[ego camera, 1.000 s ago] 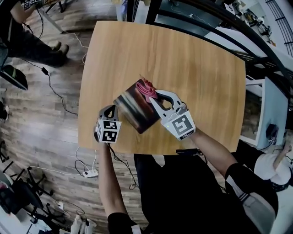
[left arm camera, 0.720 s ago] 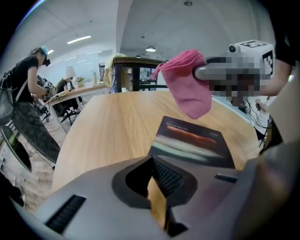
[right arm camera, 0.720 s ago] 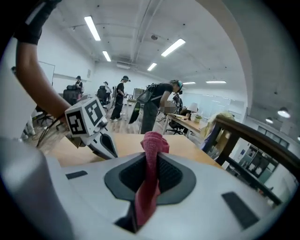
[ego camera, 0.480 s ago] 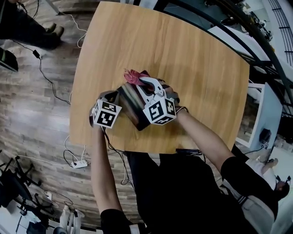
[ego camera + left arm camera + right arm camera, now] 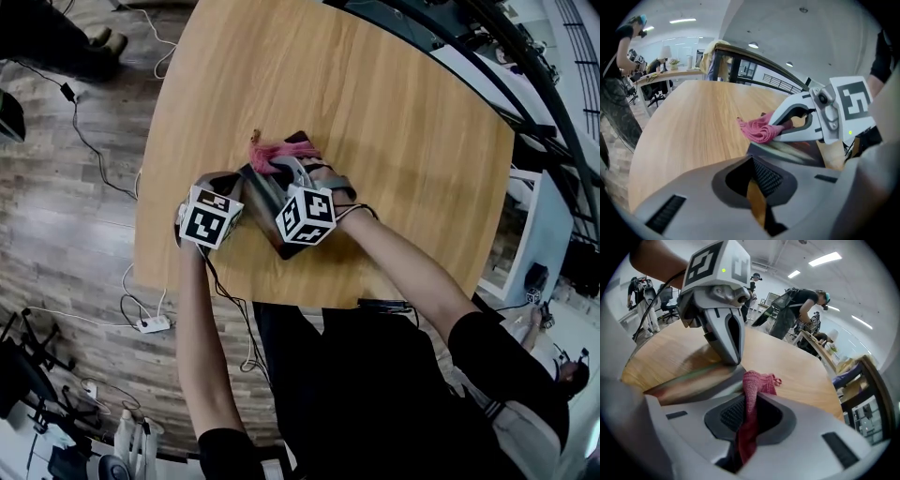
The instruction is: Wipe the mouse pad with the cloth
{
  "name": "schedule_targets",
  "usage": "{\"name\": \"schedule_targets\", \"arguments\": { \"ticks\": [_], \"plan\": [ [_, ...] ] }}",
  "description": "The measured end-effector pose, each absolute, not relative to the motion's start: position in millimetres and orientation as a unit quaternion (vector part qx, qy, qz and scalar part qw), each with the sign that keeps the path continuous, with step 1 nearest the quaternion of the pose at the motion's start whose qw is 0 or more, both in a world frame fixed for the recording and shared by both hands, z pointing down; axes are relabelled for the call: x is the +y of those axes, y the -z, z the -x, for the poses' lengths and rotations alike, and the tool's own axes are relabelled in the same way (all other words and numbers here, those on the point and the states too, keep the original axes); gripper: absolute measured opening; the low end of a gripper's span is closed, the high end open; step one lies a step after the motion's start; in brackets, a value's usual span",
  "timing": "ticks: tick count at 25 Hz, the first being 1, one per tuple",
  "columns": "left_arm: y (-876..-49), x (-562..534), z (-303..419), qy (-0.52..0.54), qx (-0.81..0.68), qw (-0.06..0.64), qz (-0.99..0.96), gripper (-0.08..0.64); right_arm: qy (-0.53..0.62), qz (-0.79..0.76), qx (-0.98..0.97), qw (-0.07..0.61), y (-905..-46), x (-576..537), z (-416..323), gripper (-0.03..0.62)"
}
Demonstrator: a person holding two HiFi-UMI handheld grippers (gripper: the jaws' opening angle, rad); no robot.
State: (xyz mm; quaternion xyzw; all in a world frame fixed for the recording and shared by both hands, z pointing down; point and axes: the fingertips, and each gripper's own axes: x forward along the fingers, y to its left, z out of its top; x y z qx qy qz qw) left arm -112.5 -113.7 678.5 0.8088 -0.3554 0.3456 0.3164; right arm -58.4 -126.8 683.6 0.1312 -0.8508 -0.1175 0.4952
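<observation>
Closest in, the right hand-held gripper is clenched on the cloth. A pink fold runs down between its jaws, and a bunched end sticks out just past the tips. That bunch lies at the far edge of the mouse pad, a dark, shiny sheet lying flat on the wooden surface. In the head view the cloth sits at the pad's far left corner, partly on the pad and partly over the wood beyond it.

Across the pad, the left hand-held gripper comes down on the opposite edge. Its jaws are drawn together to a narrow slit where they meet the pad. It appears to pinch or pin that edge so the sheet cannot slide. Through the slit, its own view shows only a strip of wood colour, which I take to be the surface below.

Beyond the pad the surface is bare wood. Farther off are desks, chairs and a person bent over a bench.

As to progress, the set-up is done: the cloth is in the jaws, the pad is held down, and the cloth is in contact with it. The wiping looks to be under way, with the cloth at one corner. Most of the pad lies nearer than the cloth, beneath the right hand-held gripper. No dirt or streaks show, so how much has been covered cannot be read. Passes over the near and right parts probably remain.
</observation>
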Motion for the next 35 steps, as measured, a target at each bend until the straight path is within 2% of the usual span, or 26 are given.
{"name": "schedule_targets", "arguments": {
  "ticks": [19,35],
  "plan": [
    [-682.7,-116.1,115.5,-0.353,-0.355,0.305,-0.810,0.023,0.152,-0.010,-0.873,0.463,-688.5,-53.8,85.8,0.057],
    [-683.3,-116.5,118.2,-0.350,-0.373,0.310,-0.802,0.023,0.163,0.048,-0.874,0.456,-688.6,6.6,66.3,0.057]
  ]
}}
